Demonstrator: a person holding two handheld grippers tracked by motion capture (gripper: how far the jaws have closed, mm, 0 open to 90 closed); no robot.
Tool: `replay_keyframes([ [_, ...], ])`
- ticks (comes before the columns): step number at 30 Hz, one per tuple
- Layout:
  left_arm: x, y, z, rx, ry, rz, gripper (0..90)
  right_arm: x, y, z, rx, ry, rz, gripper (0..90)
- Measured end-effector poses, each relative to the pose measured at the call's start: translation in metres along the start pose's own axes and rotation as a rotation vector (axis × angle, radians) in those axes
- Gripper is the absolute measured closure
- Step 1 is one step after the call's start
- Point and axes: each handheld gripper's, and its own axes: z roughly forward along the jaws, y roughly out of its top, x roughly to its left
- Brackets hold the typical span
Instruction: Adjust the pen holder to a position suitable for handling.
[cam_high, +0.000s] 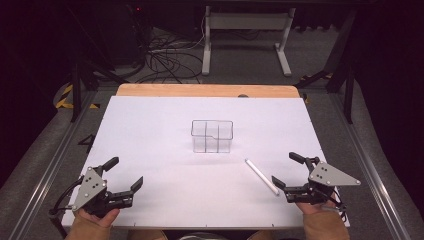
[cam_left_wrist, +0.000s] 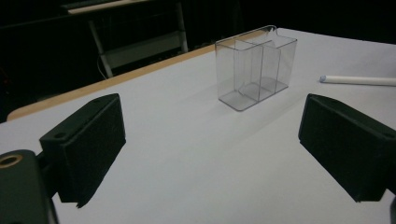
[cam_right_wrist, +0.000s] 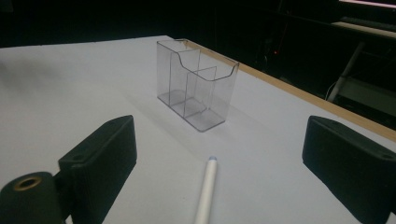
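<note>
A clear plastic holder (cam_high: 212, 135) with inner dividers stands upright at the middle of the white table sheet (cam_high: 150, 125); it looks empty (cam_left_wrist: 256, 66) (cam_right_wrist: 197, 88). A white pen (cam_high: 261, 176) lies flat to its right front, its tip (cam_right_wrist: 207, 189) pointing toward the holder, also seen far right (cam_left_wrist: 357, 80). My left gripper (cam_high: 124, 173) rests open at the near left corner, nothing between its jaws. My right gripper (cam_high: 288, 170) is open at the near right, just right of the pen, with the pen lying between its jaws in the right gripper view.
A wooden strip (cam_high: 207, 90) edges the table's far side. Beyond it stand a white desk frame (cam_high: 245, 37) and a tangle of cables (cam_high: 165, 57) on the floor. Metal rails (cam_high: 47, 165) run along both table sides.
</note>
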Motion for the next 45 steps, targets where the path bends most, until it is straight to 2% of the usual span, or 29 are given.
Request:
replay_keyframes([
  [3,0.001,0.0,0.001,0.004,-0.003,-0.002,7.8,-0.001,0.0,0.0,0.008,-0.001,-0.001,10.7],
  [8,0.003,-0.001,0.0,-0.004,-0.013,-0.032,7.9,0.001,0.001,0.002,0.02,0.001,-0.01,10.4],
  [20,0.001,0.0,-0.002,0.0,0.002,-0.009,8.7,0.005,0.009,0.006,0.054,0.041,-0.025,14.2],
  [25,0.003,-0.001,-0.001,-0.001,-0.018,-0.04,9.2,0.006,0.014,0.009,0.061,0.058,-0.027,15.9],
  [30,0.002,-0.002,-0.001,-0.004,-0.01,-0.034,9.2,0.005,0.023,0.02,0.078,0.094,-0.026,15.1],
  [36,0.001,-0.003,-0.003,0.0,0.004,-0.028,9.3,0.005,0.04,0.033,0.092,0.124,-0.047,14.7],
  [37,0.001,-0.004,-0.003,0.001,0.005,-0.029,9.2,0.005,0.046,0.038,0.1,0.142,-0.056,15.0],
  [45,0.002,-0.005,-0.006,0.004,0.018,-0.029,9.3,0.005,0.064,0.059,0.136,0.175,-0.09,15.0],
])
